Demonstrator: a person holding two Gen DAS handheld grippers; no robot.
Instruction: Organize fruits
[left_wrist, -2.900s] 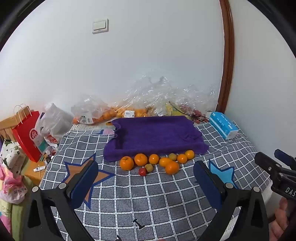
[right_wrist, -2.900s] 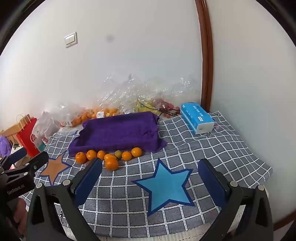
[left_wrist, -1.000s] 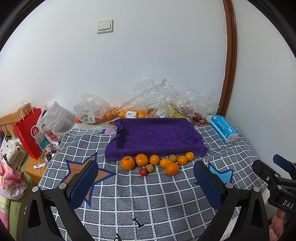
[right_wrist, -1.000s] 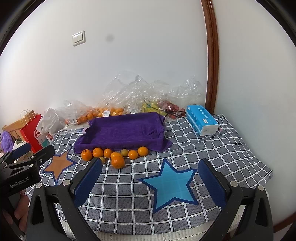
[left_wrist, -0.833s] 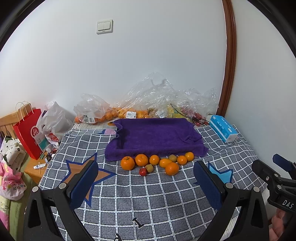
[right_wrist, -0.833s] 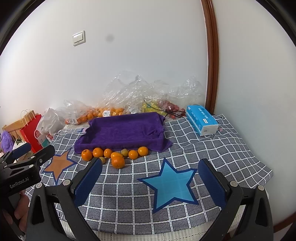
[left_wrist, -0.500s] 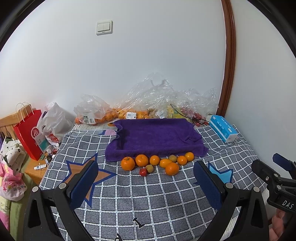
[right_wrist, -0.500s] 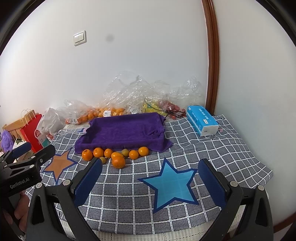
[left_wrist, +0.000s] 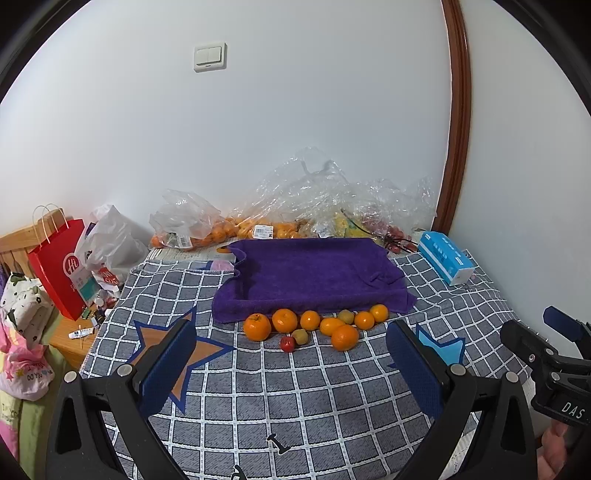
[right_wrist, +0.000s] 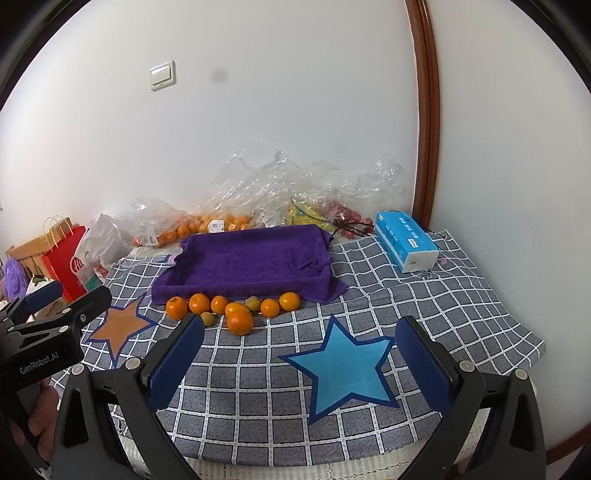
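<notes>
A row of several oranges lies on the checked cloth just in front of a purple towel-lined tray. A larger orange, two small green fruits and a small red fruit lie among them. The oranges and tray also show in the right wrist view. My left gripper is open and empty, well short of the fruit. My right gripper is open and empty above a blue star.
Clear plastic bags of oranges and other fruit are piled against the wall behind the tray. A blue tissue pack lies at the right. A red paper bag and clutter stand off the table's left edge. Walls bound the back and right.
Both views have risen slightly over the last few seconds; in the last second almost nothing moves. The fruit lies unchanged and both grippers stay open.
</notes>
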